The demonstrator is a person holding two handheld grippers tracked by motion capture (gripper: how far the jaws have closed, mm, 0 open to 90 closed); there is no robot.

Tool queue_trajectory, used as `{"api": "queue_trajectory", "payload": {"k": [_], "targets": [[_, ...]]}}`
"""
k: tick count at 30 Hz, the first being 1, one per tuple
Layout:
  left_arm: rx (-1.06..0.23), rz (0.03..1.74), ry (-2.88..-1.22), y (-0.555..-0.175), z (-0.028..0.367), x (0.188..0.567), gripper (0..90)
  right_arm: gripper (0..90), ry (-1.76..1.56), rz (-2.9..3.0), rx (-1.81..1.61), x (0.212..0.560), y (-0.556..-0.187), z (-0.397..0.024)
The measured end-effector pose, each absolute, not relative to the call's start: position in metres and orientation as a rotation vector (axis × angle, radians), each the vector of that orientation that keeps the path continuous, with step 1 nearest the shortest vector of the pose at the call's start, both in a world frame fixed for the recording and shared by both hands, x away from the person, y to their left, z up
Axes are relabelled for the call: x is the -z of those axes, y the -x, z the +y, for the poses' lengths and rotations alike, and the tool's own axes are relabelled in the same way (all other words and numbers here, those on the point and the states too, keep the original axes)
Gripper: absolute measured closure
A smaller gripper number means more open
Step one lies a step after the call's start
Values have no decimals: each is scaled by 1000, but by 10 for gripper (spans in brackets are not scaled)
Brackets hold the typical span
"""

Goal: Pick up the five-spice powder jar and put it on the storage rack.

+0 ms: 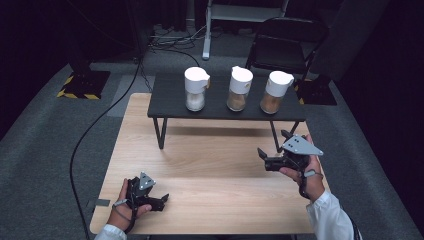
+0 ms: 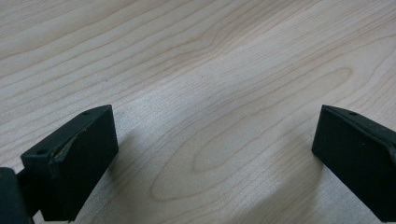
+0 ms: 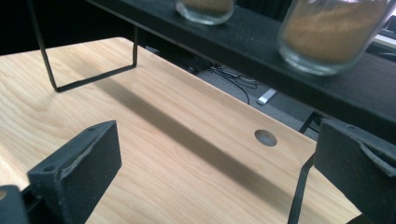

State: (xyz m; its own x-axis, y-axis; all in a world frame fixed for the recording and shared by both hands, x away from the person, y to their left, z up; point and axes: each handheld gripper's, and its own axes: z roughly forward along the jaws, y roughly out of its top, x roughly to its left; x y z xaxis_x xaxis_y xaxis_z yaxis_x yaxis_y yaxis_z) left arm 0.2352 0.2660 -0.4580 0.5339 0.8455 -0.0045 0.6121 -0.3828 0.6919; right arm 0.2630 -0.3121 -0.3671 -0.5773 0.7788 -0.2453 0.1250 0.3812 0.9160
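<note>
Ahead of our right gripper [image 1: 261,151], whose jaws stand wide and empty, the brown jar [image 1: 275,92] waits on the black shelf [image 1: 170,102]. We should rise level, then close around its glass. Our left gripper [image 1: 165,198] rests wide too.

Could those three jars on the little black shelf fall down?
Perhaps. The three white-lidded glass jars, like the right one, stand tall on the narrow black raised shelf, so a bump from the open right gripper could topple one. The jars stand close together, so grabbing the middle jar might knock its neighbours.
</note>
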Motion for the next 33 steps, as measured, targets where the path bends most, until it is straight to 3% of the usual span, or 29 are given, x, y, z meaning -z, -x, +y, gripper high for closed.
{"api": "queue_trajectory", "payload": {"k": [33], "targets": [[-467,1175,-2127,-235,266,458,3,3,-766,2120,-1101,421,-253,-315]]}}
